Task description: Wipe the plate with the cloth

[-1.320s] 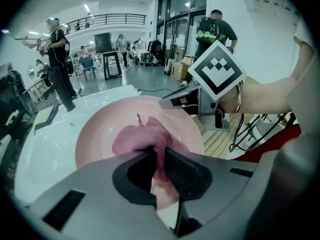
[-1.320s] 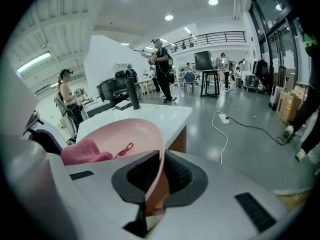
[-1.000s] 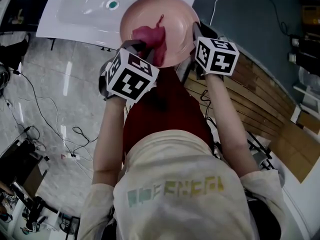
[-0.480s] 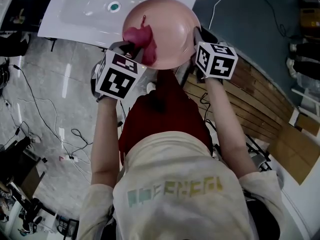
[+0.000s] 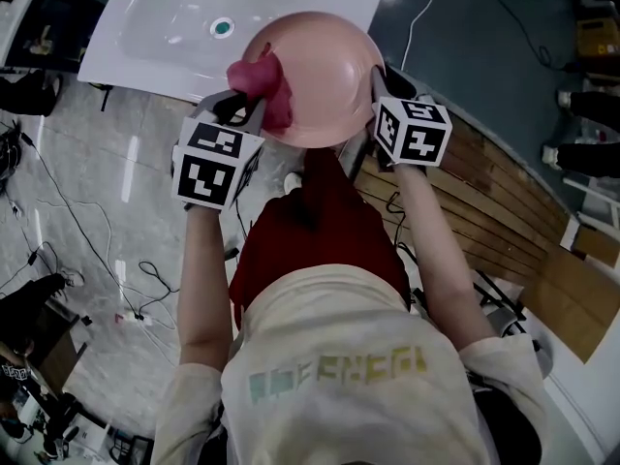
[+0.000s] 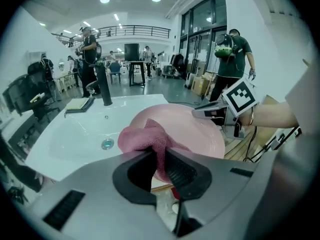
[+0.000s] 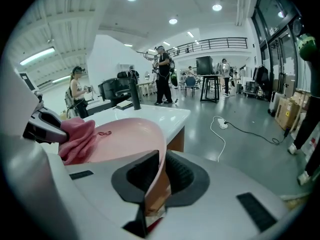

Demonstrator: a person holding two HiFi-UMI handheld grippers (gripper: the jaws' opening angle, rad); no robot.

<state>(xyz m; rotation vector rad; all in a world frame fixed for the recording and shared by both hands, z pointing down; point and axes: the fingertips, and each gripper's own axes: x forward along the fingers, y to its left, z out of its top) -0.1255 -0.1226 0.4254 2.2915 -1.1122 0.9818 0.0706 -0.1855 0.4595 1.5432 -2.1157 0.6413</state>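
Note:
A round pink plate (image 5: 325, 76) hangs in the air over the near edge of a white sink. My right gripper (image 5: 380, 83) is shut on the plate's (image 7: 125, 136) right rim, which runs edge-on between the jaws (image 7: 159, 176). My left gripper (image 5: 242, 100) is shut on a bunched pink cloth (image 5: 262, 80), pressed against the plate's (image 6: 200, 134) left rim. The cloth (image 6: 147, 139) rises out of the jaws and folds onto the plate. In the right gripper view the cloth (image 7: 75, 139) sits at the plate's far left side.
A white sink basin (image 5: 184, 17) with a green drain (image 5: 222, 28) lies beyond the plate; a black tap (image 6: 105, 86) stands at its back. Cables (image 5: 58, 192) trail over the grey floor on the left. Wooden boards (image 5: 504, 201) lie to the right. People stand in the hall behind.
The left gripper has dragged the cloth leftward across the plate, from its middle to its left rim. The right gripper still holds the rim; the plate sits slightly lower in view.

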